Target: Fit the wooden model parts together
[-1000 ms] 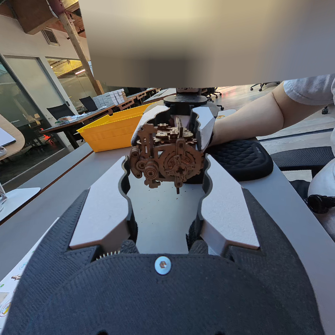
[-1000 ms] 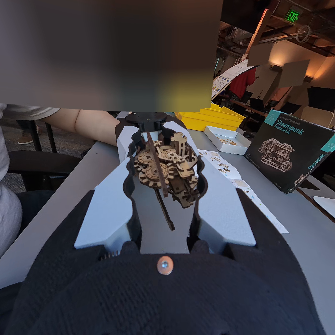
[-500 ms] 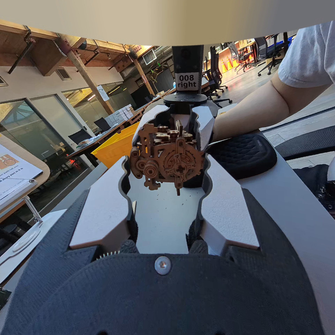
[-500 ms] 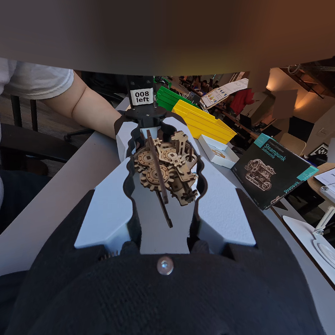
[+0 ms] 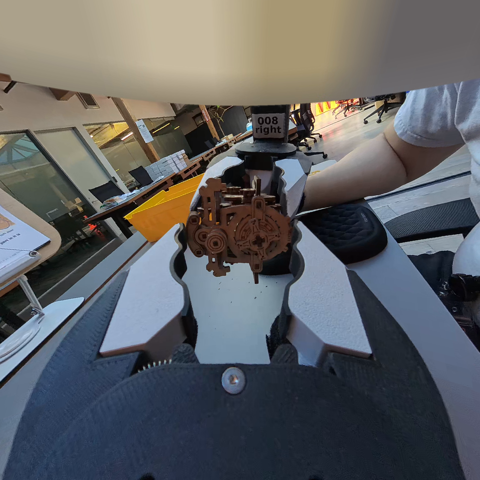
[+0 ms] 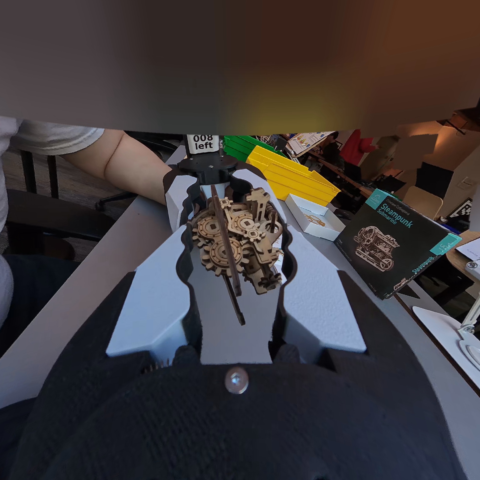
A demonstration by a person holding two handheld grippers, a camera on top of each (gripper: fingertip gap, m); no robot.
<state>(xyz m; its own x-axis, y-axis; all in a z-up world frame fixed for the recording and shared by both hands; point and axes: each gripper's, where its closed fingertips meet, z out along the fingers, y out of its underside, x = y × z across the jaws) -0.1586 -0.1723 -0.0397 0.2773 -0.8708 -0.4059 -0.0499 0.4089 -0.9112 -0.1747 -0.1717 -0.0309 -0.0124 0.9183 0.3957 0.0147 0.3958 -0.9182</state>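
Since the frames a second ago you have tilted both grippers upward together: more of the room shows behind them, the wooden gear assembly (image 5: 237, 231) has kept its place between the fingers, and the thin wooden stick (image 6: 228, 255) has not advanced.

The left gripper (image 5: 237, 249) is pinching the assembly at its fingertips, clear of the grey table (image 5: 231, 311). The right gripper (image 6: 235, 253) closes on it from the opposite side, its fingertips against the gear side; whether it bears on the stick itself or only on the body I cannot tell. The stick runs diagonally across the gear faces and juts out toward the right wrist camera.

My assessment: you are seating the stick through the gear train. Keep the left grip fixed as the anchor and push the stick along its own axis only; sideways load may snap it or spring the thin gears. Wood flecks (image 5: 233, 283) on the table suggest a tight fit, so advance slowly.

The kit box (image 6: 397, 241) and the white parts tray (image 6: 311, 220) stand well apart to your right.
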